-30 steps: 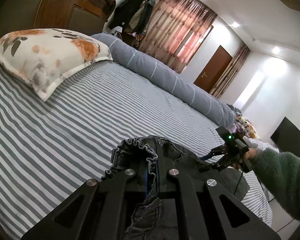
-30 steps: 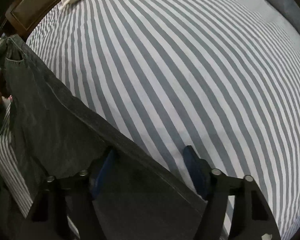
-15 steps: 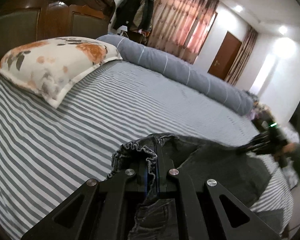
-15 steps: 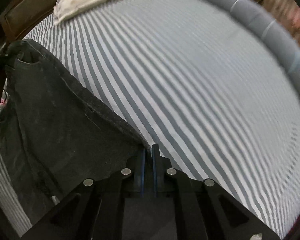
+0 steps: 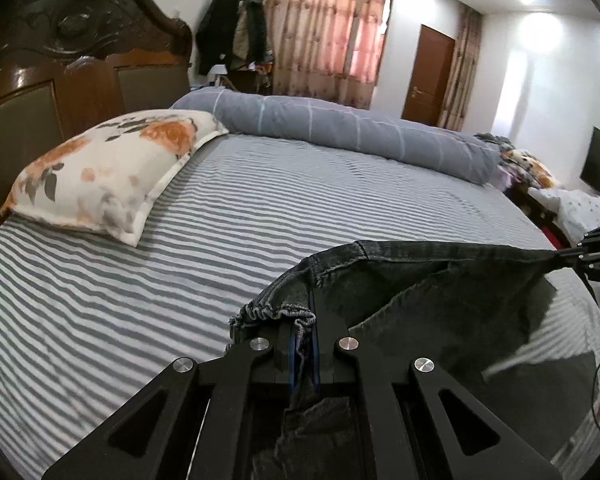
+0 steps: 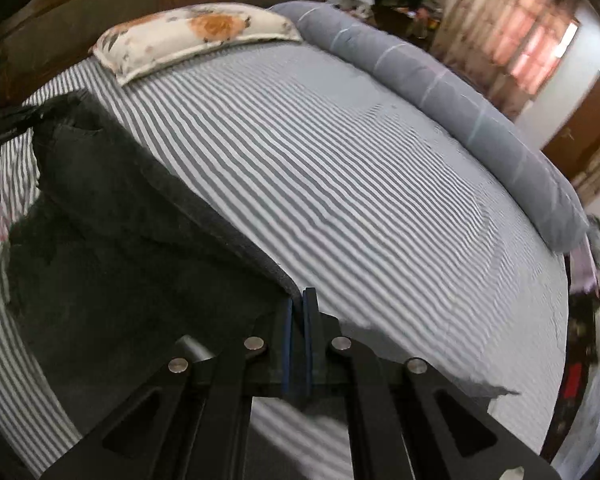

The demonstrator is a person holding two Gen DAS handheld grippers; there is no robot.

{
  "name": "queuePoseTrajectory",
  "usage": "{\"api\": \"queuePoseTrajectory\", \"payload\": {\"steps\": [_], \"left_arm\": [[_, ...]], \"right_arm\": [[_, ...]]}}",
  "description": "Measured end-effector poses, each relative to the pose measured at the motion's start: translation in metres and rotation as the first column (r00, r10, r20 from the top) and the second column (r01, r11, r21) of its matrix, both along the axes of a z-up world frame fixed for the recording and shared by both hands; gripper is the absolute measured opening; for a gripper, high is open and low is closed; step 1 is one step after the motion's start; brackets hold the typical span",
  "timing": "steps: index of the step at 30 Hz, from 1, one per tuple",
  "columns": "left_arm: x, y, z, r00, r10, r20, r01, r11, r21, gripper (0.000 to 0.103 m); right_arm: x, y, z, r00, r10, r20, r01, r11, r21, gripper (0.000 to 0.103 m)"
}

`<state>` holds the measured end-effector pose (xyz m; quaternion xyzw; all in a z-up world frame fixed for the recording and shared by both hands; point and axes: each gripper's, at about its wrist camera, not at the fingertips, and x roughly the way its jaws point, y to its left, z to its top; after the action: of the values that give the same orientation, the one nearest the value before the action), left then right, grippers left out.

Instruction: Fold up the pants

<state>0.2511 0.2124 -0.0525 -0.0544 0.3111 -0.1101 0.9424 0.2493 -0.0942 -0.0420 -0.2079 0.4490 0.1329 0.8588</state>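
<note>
Dark grey denim pants (image 5: pixel 440 280) hang stretched between my two grippers above the striped bed. My left gripper (image 5: pixel 303 320) is shut on the gathered elastic waistband at one end. My right gripper (image 6: pixel 298 300) is shut on the pants' (image 6: pixel 112 200) edge at the other end. In the left wrist view the right gripper (image 5: pixel 592 254) shows at the far right, pulling the top edge taut. In the right wrist view the left gripper (image 6: pixel 8 124) shows at the far left. The cloth below the taut edge hangs down over the bed.
The bed has a grey and white striped sheet (image 5: pixel 260 200). A floral pillow (image 5: pixel 112 172) lies by the wooden headboard (image 5: pixel 80 60). A long grey rolled quilt (image 5: pixel 340 132) lies along the far side. Cluttered bedding (image 5: pixel 540 176) sits beyond the foot.
My right gripper closed on the pants' edge. The two grippers moved apart and lifted, so the pants' top edge went from slack to taut.
</note>
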Motion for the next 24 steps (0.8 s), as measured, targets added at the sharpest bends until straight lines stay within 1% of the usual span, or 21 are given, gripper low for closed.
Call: {"api": "queuePoseTrajectory", "payload": {"steps": [2, 3, 5, 8, 11, 13, 14, 17, 18, 19, 21, 24], "left_arm": [[-0.02, -0.005, 0.004, 1.0, -0.028, -0.003, 0.028, 0.999, 0.027, 0.006], [-0.032, -0.008, 0.006, 0.999, -0.045, -0.003, 0.045, 0.998, 0.049, 0.006], [-0.052, -0.012, 0.007, 0.998, -0.067, -0.012, 0.067, 0.995, 0.078, 0.007], [-0.08, -0.012, 0.003, 0.996, -0.078, -0.047, 0.081, 0.994, 0.073, 0.009], [-0.106, -0.012, -0.008, 0.993, -0.082, -0.084, 0.09, 0.992, 0.091, 0.01], [-0.123, -0.013, -0.022, 0.987, -0.091, -0.133, 0.104, 0.99, 0.094, 0.01], [-0.129, -0.013, -0.027, 0.984, -0.094, -0.152, 0.109, 0.99, 0.094, 0.01], [-0.143, -0.018, -0.049, 0.965, -0.105, -0.242, 0.139, 0.982, 0.126, 0.011], [-0.145, -0.019, -0.06, 0.951, -0.113, -0.289, 0.158, 0.978, 0.139, 0.011], [-0.147, -0.02, -0.067, 0.943, -0.108, -0.314, 0.162, 0.976, 0.149, 0.014], [-0.149, -0.018, -0.082, 0.921, -0.093, -0.379, 0.162, 0.974, 0.155, 0.015], [-0.152, -0.012, -0.095, 0.9, -0.058, -0.433, 0.139, 0.978, 0.157, 0.015]], "right_arm": [[-0.021, 0.004, 0.001, 1.0, -0.023, 0.015, 0.023, 1.0, 0.006, 0.003], [-0.037, 0.002, 0.002, 0.999, -0.043, 0.016, 0.043, 0.999, 0.027, 0.003], [-0.057, 0.001, 0.0, 0.998, -0.061, 0.012, 0.061, 0.997, 0.038, 0.003], [-0.092, -0.002, -0.01, 0.996, -0.087, -0.013, 0.088, 0.994, 0.064, 0.003], [-0.125, -0.002, -0.028, 0.993, -0.108, -0.048, 0.112, 0.99, 0.082, 0.003], [-0.147, -0.005, -0.045, 0.988, -0.126, -0.085, 0.135, 0.985, 0.105, 0.003], [-0.156, -0.006, -0.054, 0.987, -0.129, -0.094, 0.138, 0.985, 0.101, 0.003], [-0.171, -0.003, -0.078, 0.982, -0.132, -0.134, 0.144, 0.986, 0.086, 0.003], [-0.175, -0.003, -0.088, 0.979, -0.138, -0.148, 0.152, 0.985, 0.086, 0.003], [-0.177, -0.003, -0.095, 0.976, -0.14, -0.164, 0.155, 0.984, 0.084, 0.003], [-0.182, -0.001, -0.112, 0.972, -0.145, -0.187, 0.162, 0.984, 0.08, 0.003], [-0.184, -0.001, -0.129, 0.965, -0.152, -0.213, 0.17, 0.983, 0.071, 0.004]]}}
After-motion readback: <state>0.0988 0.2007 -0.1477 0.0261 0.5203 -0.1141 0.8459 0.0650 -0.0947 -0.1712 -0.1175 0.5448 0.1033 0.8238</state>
